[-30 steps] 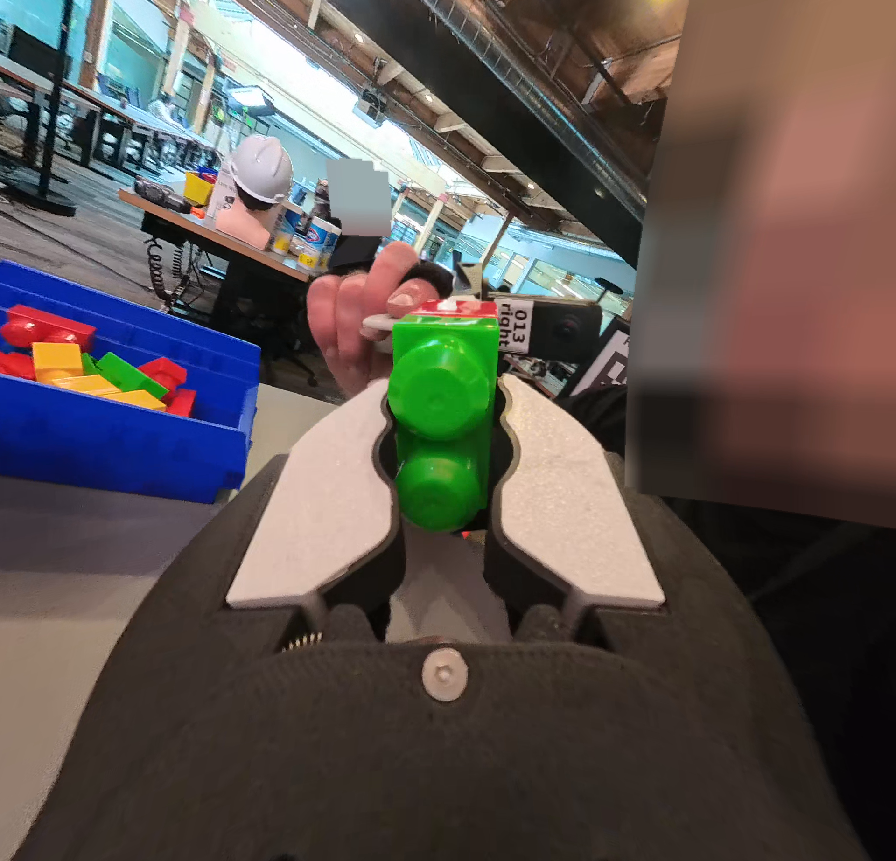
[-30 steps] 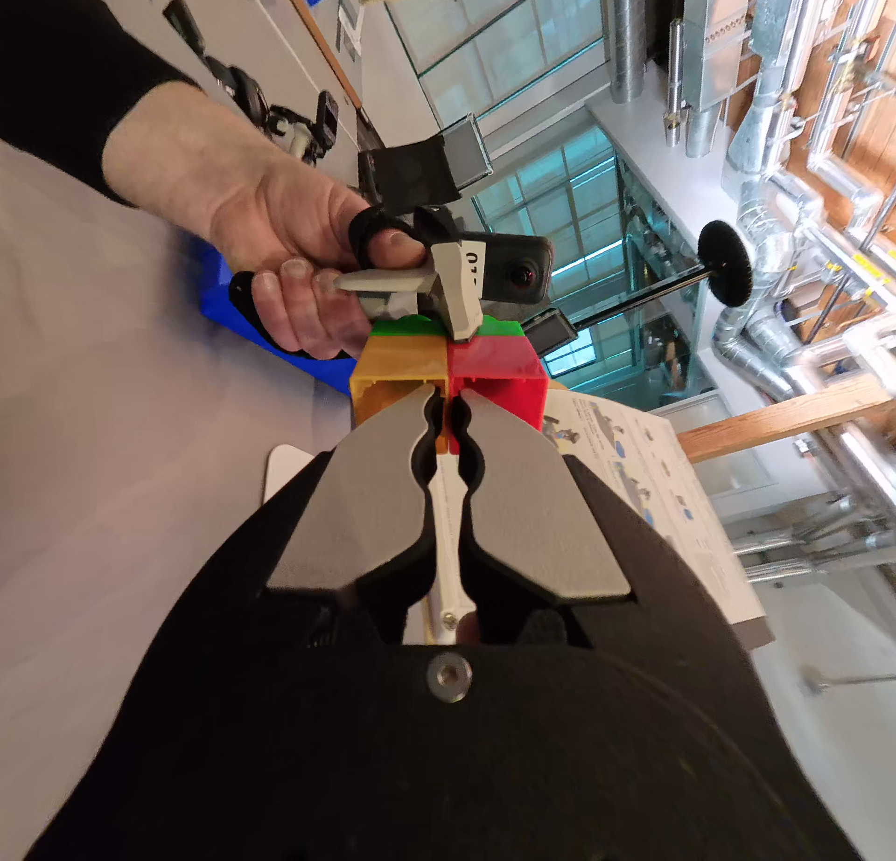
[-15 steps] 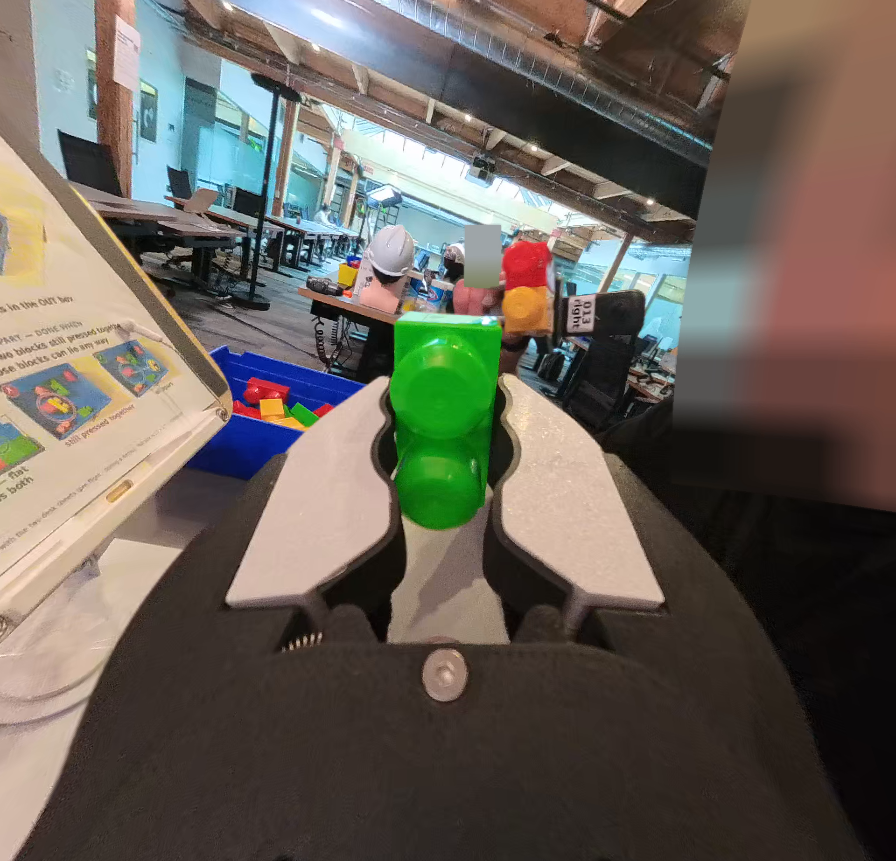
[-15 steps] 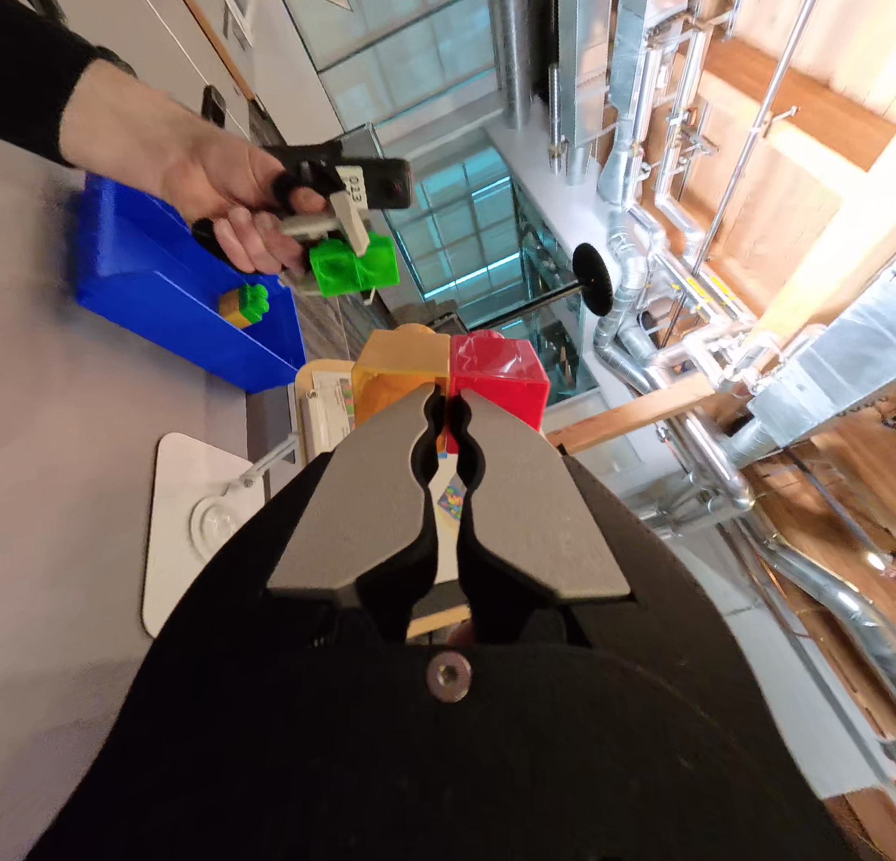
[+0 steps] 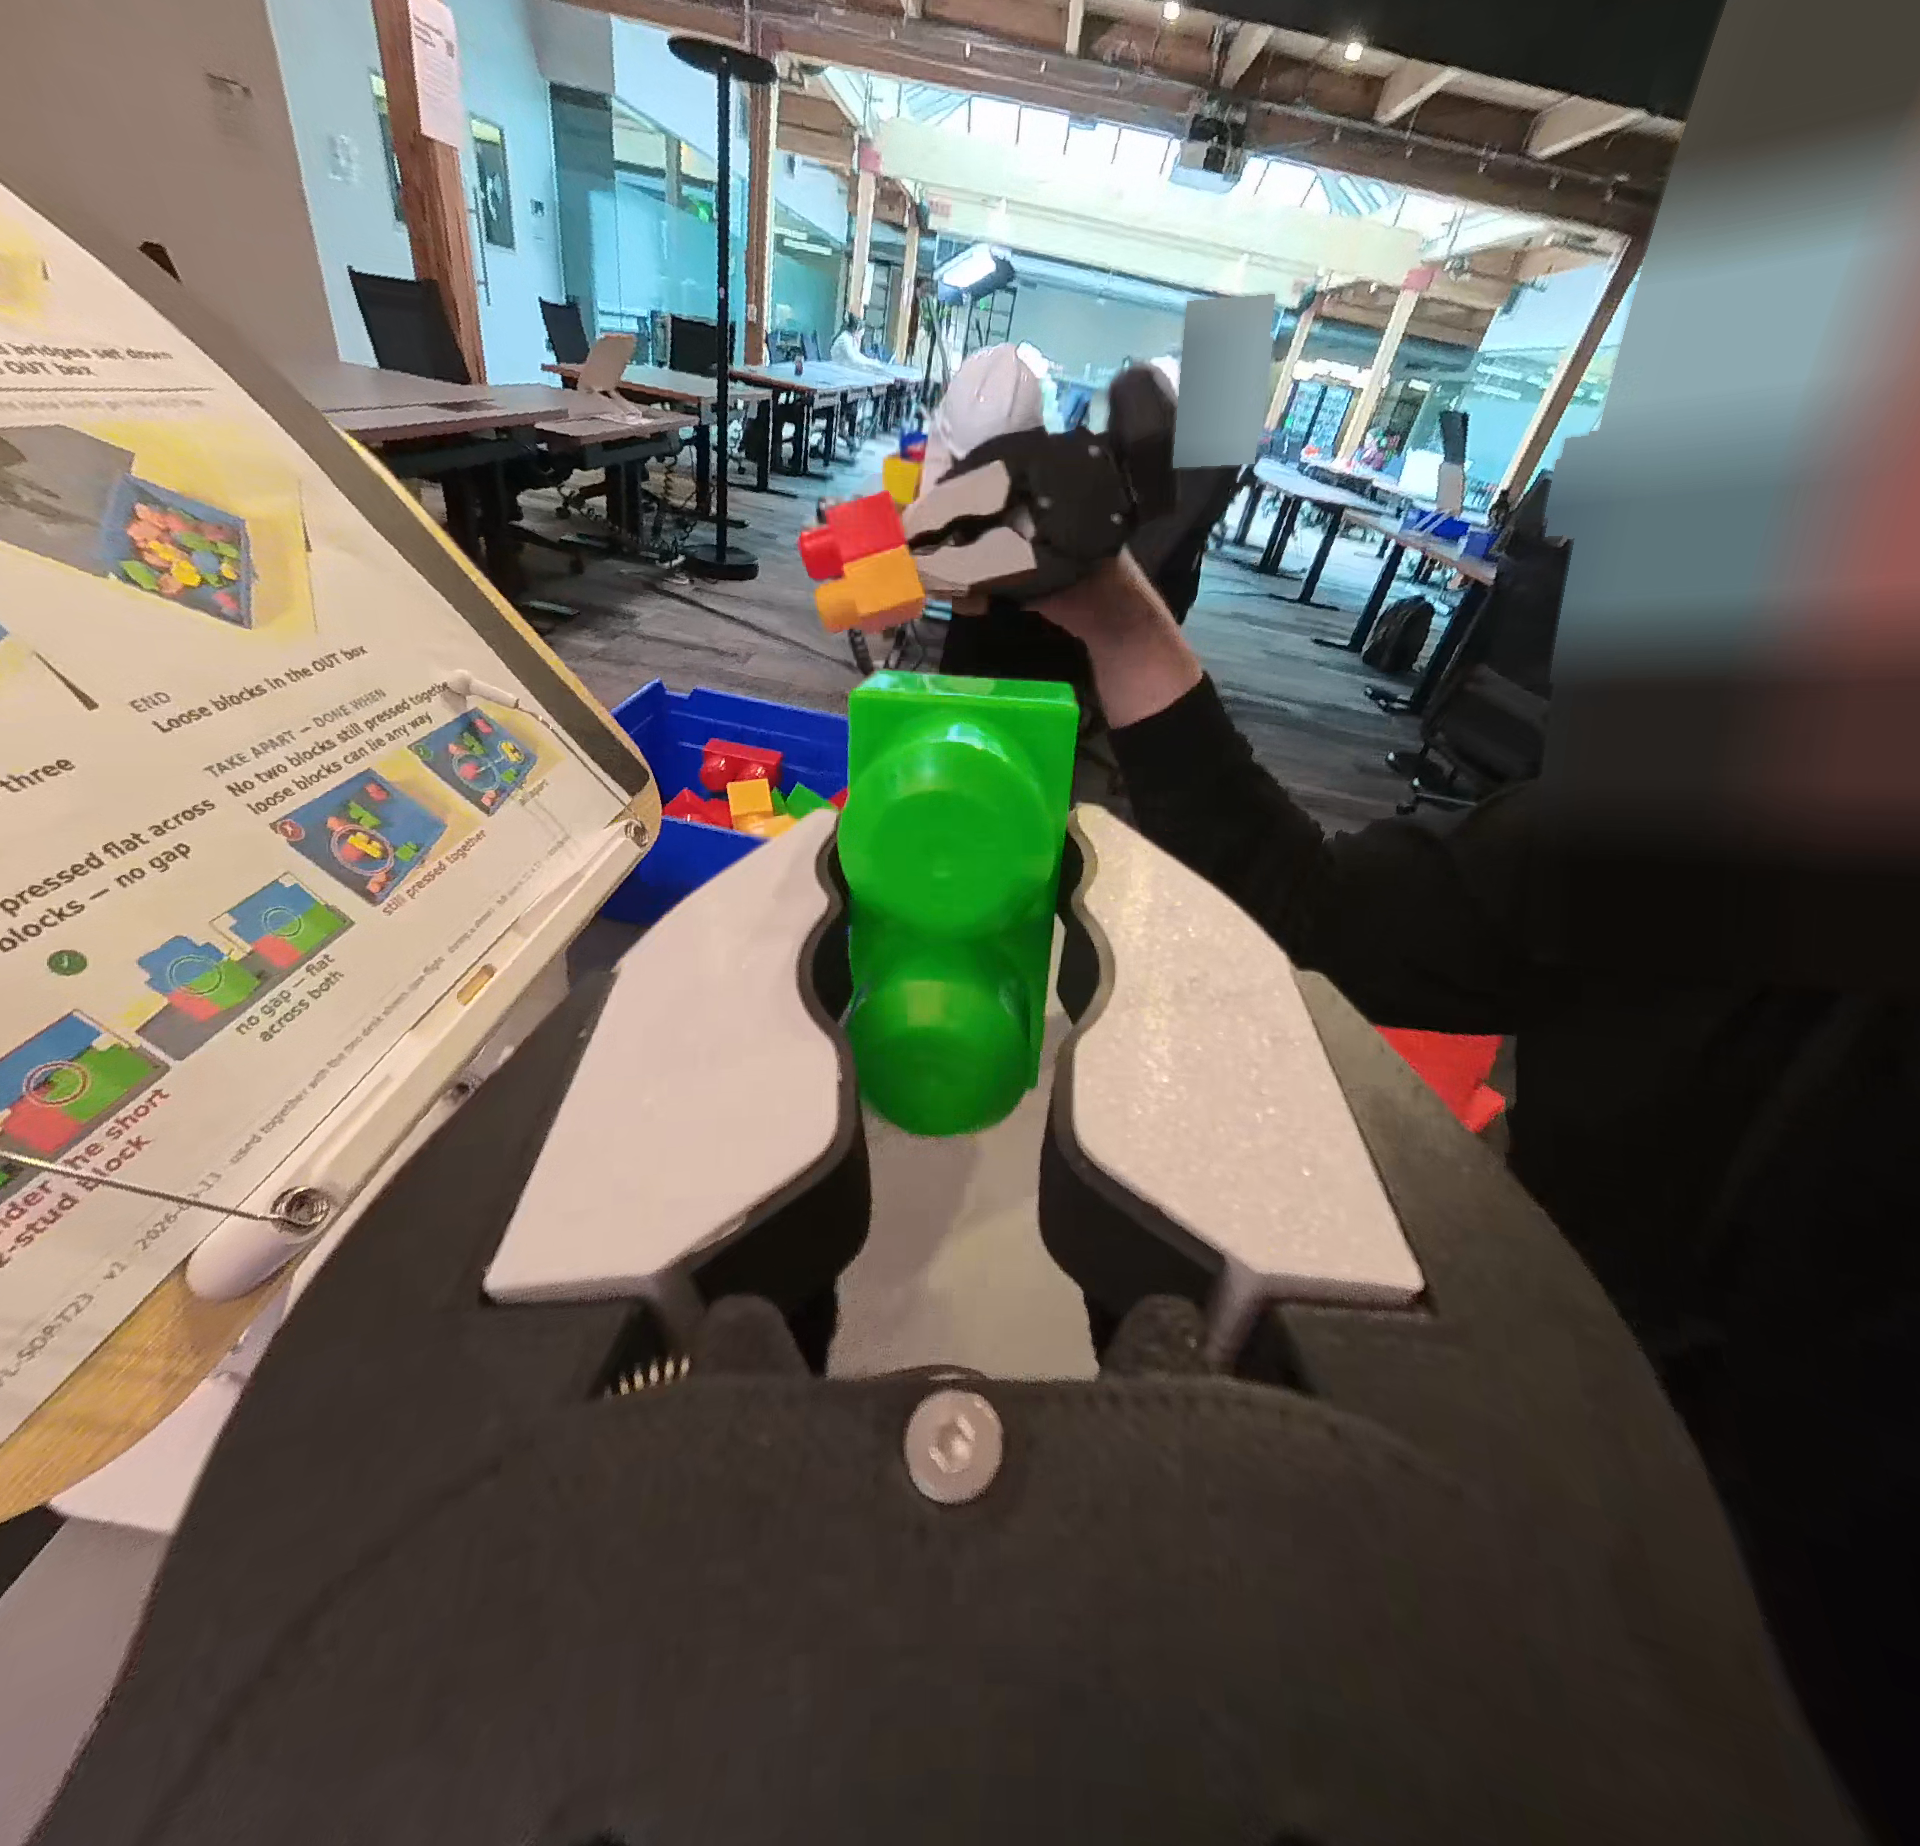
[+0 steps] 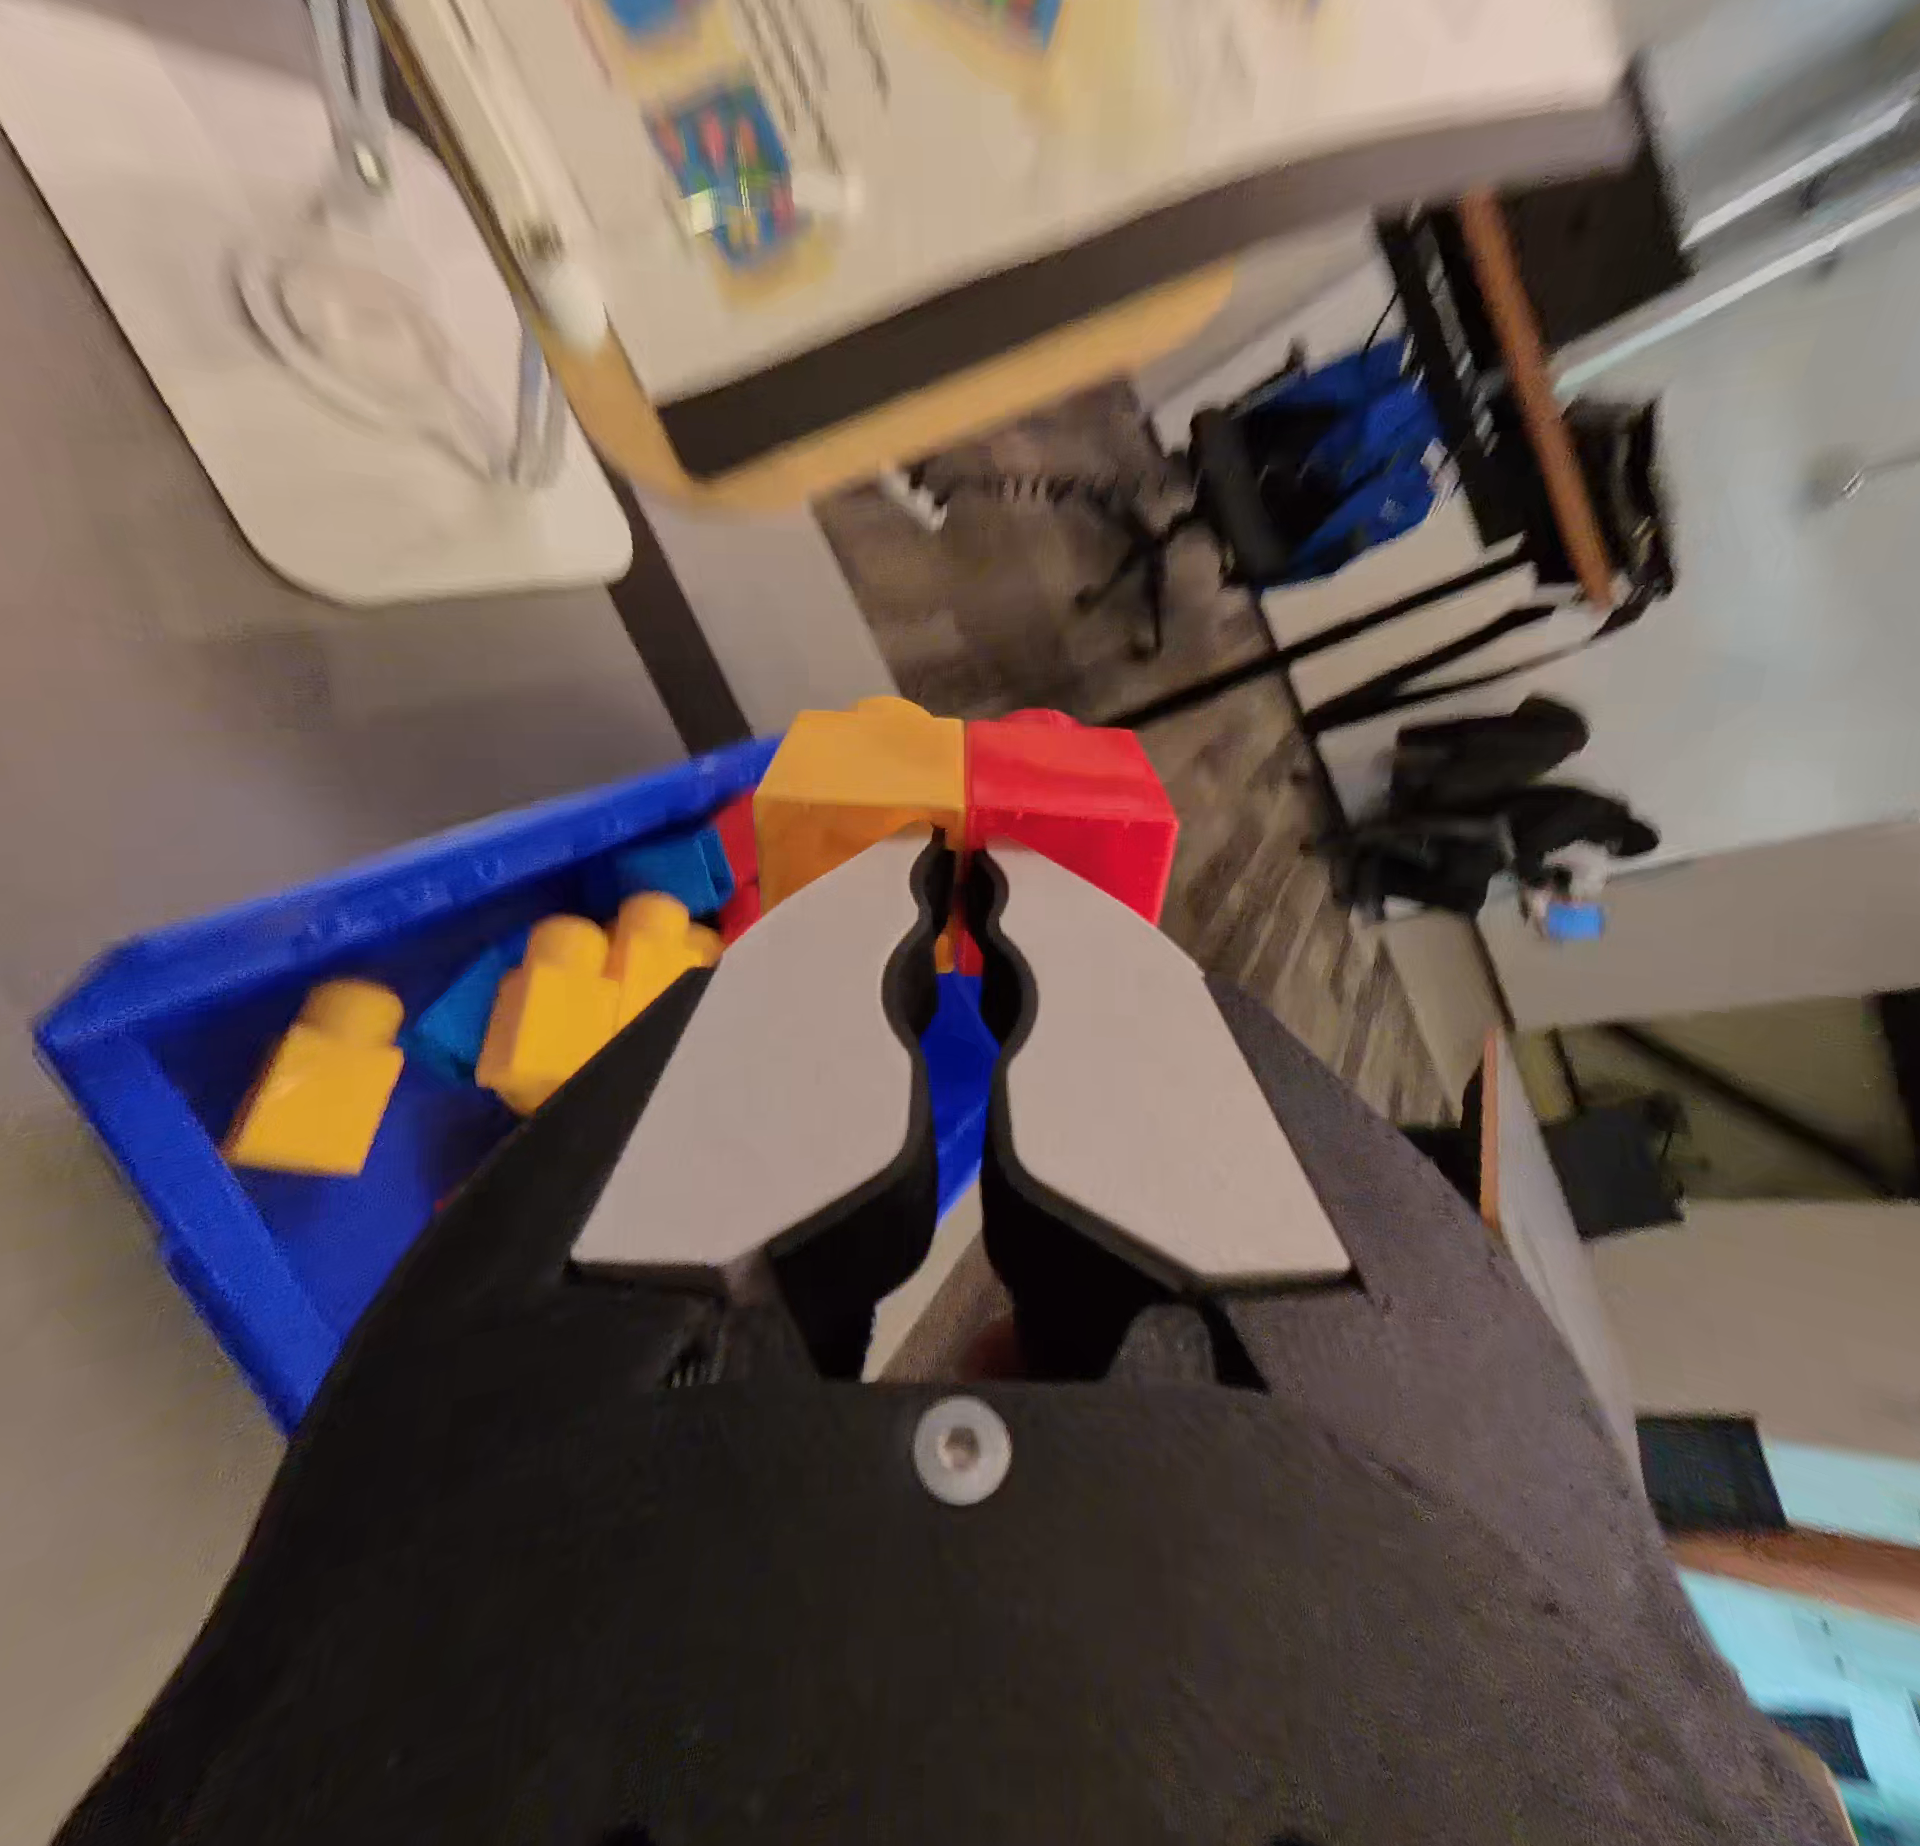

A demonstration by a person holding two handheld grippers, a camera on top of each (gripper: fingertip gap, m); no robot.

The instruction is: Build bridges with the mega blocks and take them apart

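Setting: open-plan office with timber beams behind a grey tabletop [image 6: 125, 861] that carries a tilted instruction board [image 5: 260, 809] and two blue bins of loose blocks.
Change: a second ago the green two-stud block [image 5: 951, 903] sat pressed onto the orange and red blocks with both grippers close together; now the pieces are well apart, so the bridge's top span is off.
Left gripper [image 5: 951, 949]: jaws part-open and pressing on the sides of the green two-stud block, studs facing the camera, held in the air above the tabletop's near edge.
Right gripper [image 6: 961, 866]: jaws almost fully together, pinching the joined walls where the orange block [image 6: 862, 788] meets the red block [image 6: 1070, 809]; the pair hangs over one blue bin [image 6: 208, 1214]. The view is motion-blurred, so the hand is swinging.
Seen from the left: the right gripper holds the same pair aloft beyond the other blue bin [image 5: 727, 716].
Bin contents: yellow blocks [image 6: 582, 986] and a few blue ones lie loose.
Task meaning: take-apart is partly done. The orange and red blocks appear side by side; whether they are actually locked together I cannot tell.
Likely next: dropping the pieces into a bin.
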